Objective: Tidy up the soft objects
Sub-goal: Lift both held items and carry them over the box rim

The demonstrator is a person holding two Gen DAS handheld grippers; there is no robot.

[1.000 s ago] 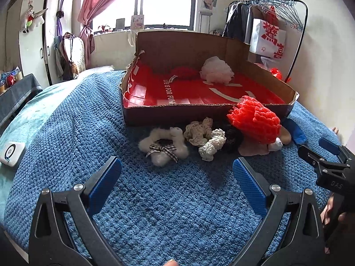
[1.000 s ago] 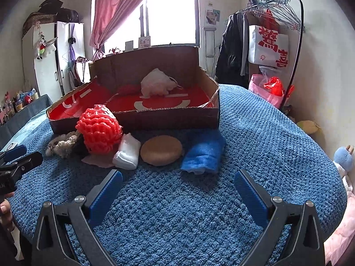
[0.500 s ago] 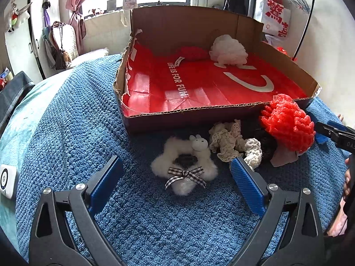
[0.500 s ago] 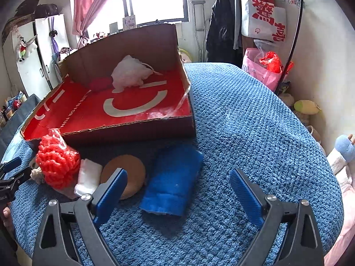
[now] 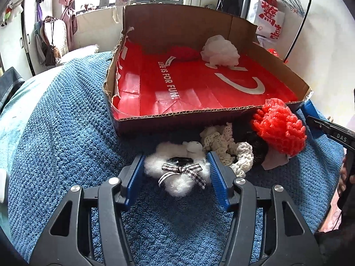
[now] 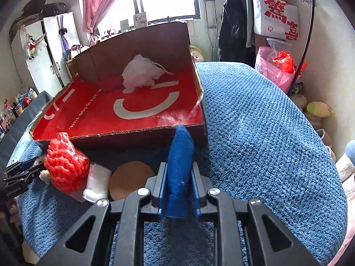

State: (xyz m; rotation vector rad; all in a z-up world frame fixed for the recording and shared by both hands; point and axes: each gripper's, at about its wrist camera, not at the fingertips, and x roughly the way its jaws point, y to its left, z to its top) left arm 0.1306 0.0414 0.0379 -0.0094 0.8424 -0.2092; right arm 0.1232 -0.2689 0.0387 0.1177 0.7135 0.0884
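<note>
Both wrist views low, near; share box [image 5: 199, 110]

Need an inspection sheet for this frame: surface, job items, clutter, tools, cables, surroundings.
Surface: blue knit blanket on a bed.
Job's things: cardboard box holds white pouf; red mesh ball, cream scrunchies, tan round pad lie in front.
Clutter: white device at blanket edge.
Grippers: left tool closed on white fluffy scrunchie; right tool clamps blue cloth.
Cables: nothing seen.
Surroundings: window, clothes rack, wardrobe.

White fluffy scrunchie [image 5: 177, 173], black-white checked bow [image 5: 183, 173]; red-lined box [image 5: 199, 84]; blue cloth [image 6: 179, 173].
</note>
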